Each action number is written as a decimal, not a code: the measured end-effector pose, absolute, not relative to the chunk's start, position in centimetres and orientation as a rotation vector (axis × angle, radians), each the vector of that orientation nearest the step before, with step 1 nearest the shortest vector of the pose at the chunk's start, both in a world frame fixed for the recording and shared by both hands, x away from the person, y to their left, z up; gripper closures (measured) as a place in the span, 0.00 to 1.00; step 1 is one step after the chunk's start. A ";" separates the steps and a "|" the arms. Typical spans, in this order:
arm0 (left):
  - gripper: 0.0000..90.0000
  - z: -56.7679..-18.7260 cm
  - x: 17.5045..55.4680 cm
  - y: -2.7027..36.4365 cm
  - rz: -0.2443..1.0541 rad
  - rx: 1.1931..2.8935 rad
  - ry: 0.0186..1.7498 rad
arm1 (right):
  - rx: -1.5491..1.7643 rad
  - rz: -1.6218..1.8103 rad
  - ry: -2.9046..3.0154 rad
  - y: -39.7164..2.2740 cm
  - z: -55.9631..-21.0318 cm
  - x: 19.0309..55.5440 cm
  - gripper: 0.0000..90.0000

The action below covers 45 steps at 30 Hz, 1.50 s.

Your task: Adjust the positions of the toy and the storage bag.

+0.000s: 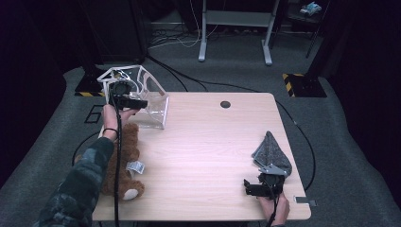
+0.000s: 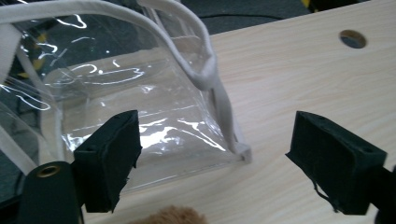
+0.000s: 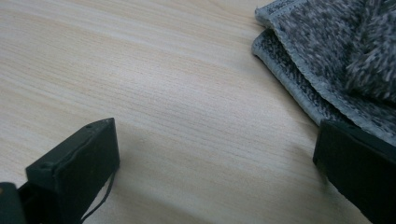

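Gripper number one, my left gripper (image 1: 142, 102), is up at the far left corner of the table (image 1: 213, 142), right by the clear bag (image 1: 142, 94) with white edges. Its jaws are wide apart and hold nothing. In the left gripper view the bag's near corner (image 2: 240, 151) sits between them, but the pads (image 2: 112, 158) do not touch it. My left arm (image 1: 90, 175) reaches out long over the brown teddy bear (image 1: 124, 165), which lies on the table's left side, just in front of the bag. My left hand (image 1: 113, 118) holds the gripper level, pointing to the right. My right gripper (image 1: 247, 187) rests low at the near right edge, in my right hand (image 1: 274, 208). Its jaws are open too, with bare wood between them. A grey cloth (image 1: 272, 151) lies just beside it, and one jaw sits at the edge of the cloth.
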<state>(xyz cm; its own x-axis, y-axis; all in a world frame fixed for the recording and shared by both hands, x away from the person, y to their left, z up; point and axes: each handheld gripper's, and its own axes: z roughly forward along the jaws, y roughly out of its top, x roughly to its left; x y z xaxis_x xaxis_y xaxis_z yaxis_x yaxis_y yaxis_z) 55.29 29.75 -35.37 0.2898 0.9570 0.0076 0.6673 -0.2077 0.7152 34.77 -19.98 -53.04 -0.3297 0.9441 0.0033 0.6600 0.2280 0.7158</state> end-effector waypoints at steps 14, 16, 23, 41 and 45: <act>0.58 -35.1 57.9 29.1 0.625 1.924 1.513 | 1.471 0.878 2.074 -20.0 -53.0 34.8 0.00; 0.74 -35.2 57.9 29.0 0.616 1.926 1.509 | 1.471 0.878 2.073 -20.0 -53.0 34.8 0.00; 0.86 -35.3 57.9 28.6 0.590 1.920 1.454 | 1.473 0.878 2.072 -20.0 -53.0 34.8 0.00; 0.88 -35.3 57.8 27.8 0.522 1.979 1.313 | 1.474 0.877 2.071 -20.0 -53.0 34.8 0.00; 0.88 -35.3 57.7 27.1 0.506 2.011 1.257 | 1.473 0.877 2.071 -19.9 -53.0 34.8 0.00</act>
<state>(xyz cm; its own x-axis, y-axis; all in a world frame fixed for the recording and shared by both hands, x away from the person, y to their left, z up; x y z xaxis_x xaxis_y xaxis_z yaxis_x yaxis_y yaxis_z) 57.67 27.14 -35.30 0.4523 0.8911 -0.0368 0.6170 -0.2829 0.7344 34.77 -19.95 -53.05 -0.3291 0.9443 0.0023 0.6586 0.2278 0.7172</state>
